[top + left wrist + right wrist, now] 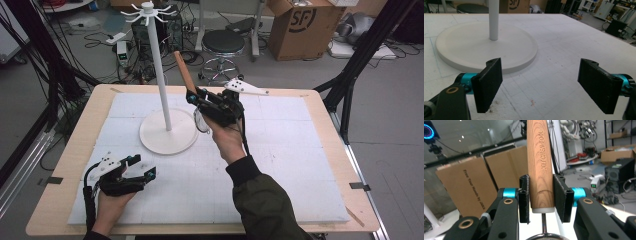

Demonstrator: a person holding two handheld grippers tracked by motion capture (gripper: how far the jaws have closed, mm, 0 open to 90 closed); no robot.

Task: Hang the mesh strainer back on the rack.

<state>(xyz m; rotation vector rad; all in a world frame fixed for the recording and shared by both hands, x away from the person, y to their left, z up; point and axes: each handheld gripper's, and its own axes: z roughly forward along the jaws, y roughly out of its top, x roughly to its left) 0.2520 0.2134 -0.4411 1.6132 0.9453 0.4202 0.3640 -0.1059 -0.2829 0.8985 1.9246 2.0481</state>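
Wooden-handled kitchen tool (541,167) pinched between right gripper (192,95) fingers (561,197), raised beside white hook stand (161,82). Probably a strainer; head blurred. To hang: lift straight, keep clear of pole. Left gripper (141,167) fingers spread, idle over tabletop (300,165).

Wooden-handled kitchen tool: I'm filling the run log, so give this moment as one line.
right gripper: shut on wooden-handled kitchen tool, raised beside white stand | left gripper: open, low over table
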